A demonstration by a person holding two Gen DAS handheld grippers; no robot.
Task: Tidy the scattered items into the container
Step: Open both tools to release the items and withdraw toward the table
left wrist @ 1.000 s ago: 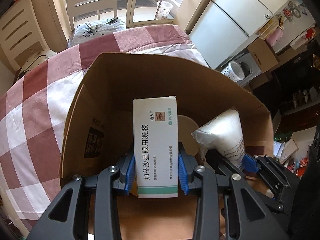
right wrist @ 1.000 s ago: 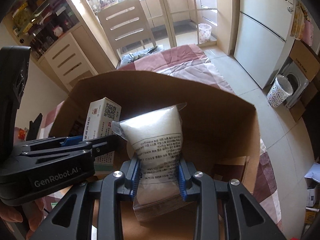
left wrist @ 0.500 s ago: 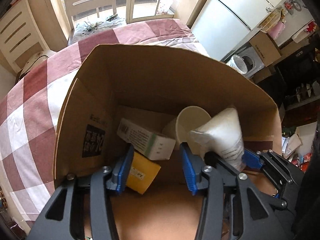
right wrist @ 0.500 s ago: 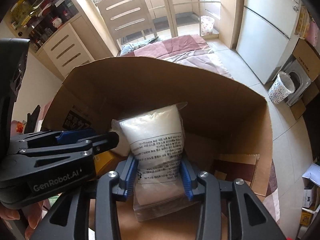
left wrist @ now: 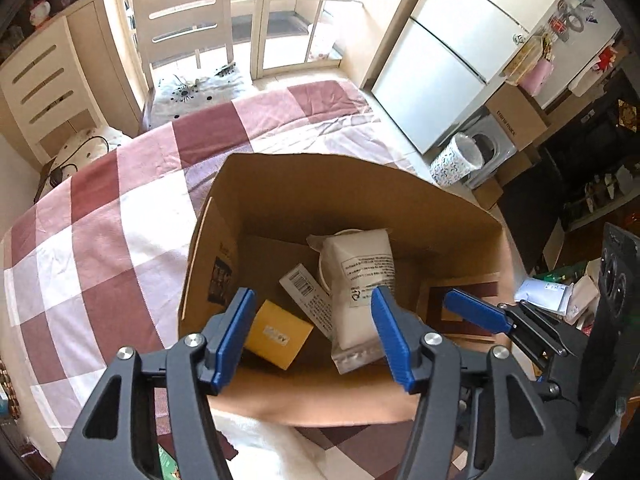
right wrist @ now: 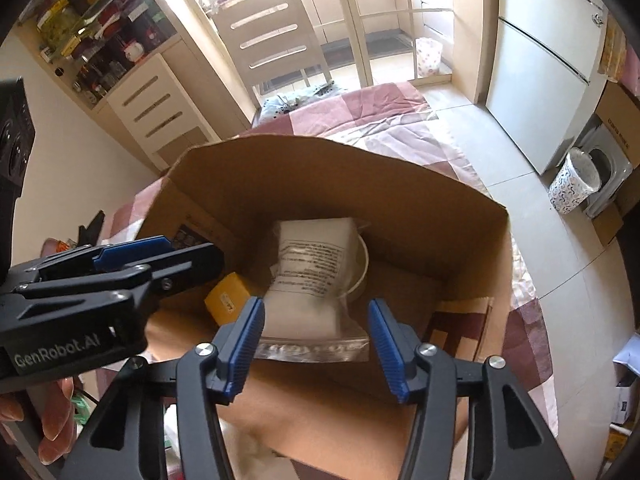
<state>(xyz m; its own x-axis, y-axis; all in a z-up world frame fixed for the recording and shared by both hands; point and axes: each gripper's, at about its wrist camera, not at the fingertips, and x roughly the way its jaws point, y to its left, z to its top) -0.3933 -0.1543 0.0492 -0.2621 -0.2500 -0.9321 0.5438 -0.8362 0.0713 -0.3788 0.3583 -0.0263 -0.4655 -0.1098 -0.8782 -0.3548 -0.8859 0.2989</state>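
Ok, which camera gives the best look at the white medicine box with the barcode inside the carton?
The left wrist view. There the white medicine box lies in the cardboard carton, barcode up, between the yellow box and the white powder bag. In the right wrist view the left gripper hides it.

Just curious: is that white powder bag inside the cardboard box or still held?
Inside. The white powder bag lies loose in the cardboard box, free of the open right tool.
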